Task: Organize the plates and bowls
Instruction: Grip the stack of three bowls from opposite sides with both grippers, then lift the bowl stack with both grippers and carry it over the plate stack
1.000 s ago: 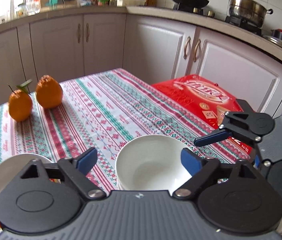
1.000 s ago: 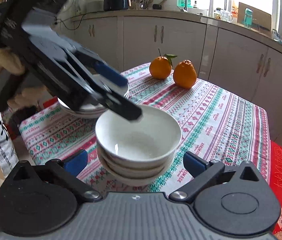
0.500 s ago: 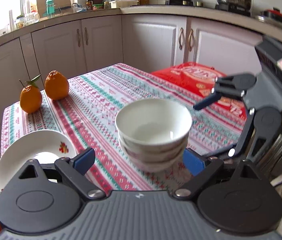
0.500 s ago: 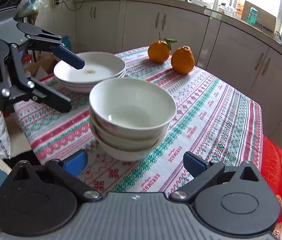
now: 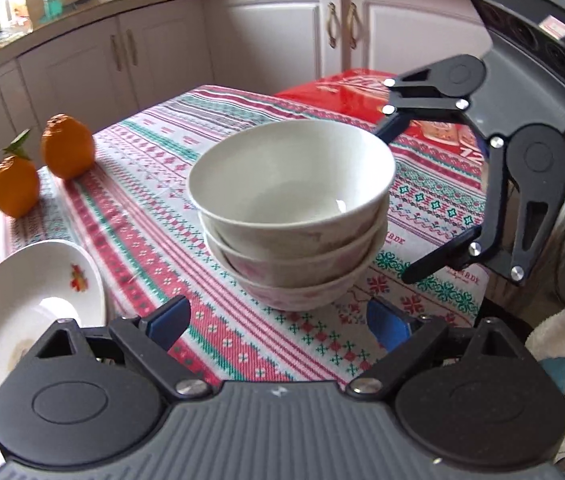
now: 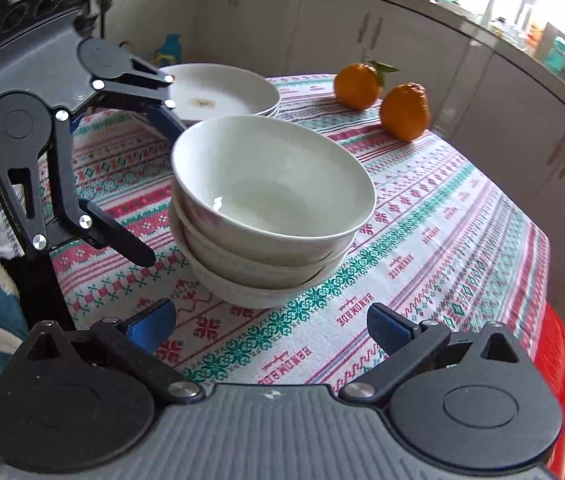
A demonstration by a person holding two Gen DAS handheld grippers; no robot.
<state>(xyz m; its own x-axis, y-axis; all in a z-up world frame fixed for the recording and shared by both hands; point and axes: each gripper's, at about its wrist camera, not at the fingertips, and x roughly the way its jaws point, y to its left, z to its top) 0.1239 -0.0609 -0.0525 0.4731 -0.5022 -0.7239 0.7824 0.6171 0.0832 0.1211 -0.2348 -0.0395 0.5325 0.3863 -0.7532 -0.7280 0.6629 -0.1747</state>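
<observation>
A stack of three white bowls point(image 5: 290, 216) stands on the patterned tablecloth point(image 5: 162, 208); it also shows in the right wrist view point(image 6: 270, 208). A stack of white plates point(image 6: 222, 90) with a flower print sits at the table's corner, and in the left wrist view point(image 5: 14, 312) it lies left of the gripper. My left gripper point(image 5: 278, 320) is open and empty just in front of the bowls. My right gripper point(image 6: 270, 320) is open and empty on the opposite side of the bowls. Each gripper shows in the other's view, beside the stack.
Two oranges point(image 5: 38, 168) sit at the far edge of the table, also in the right wrist view point(image 6: 382, 94). A red box point(image 5: 362, 92) lies off the table's side. White kitchen cabinets point(image 5: 122, 48) surround the table.
The left gripper has dropped from above the bowls to table level and pulled back. The right gripper has come nearer the stack. The bowls have not moved.
</observation>
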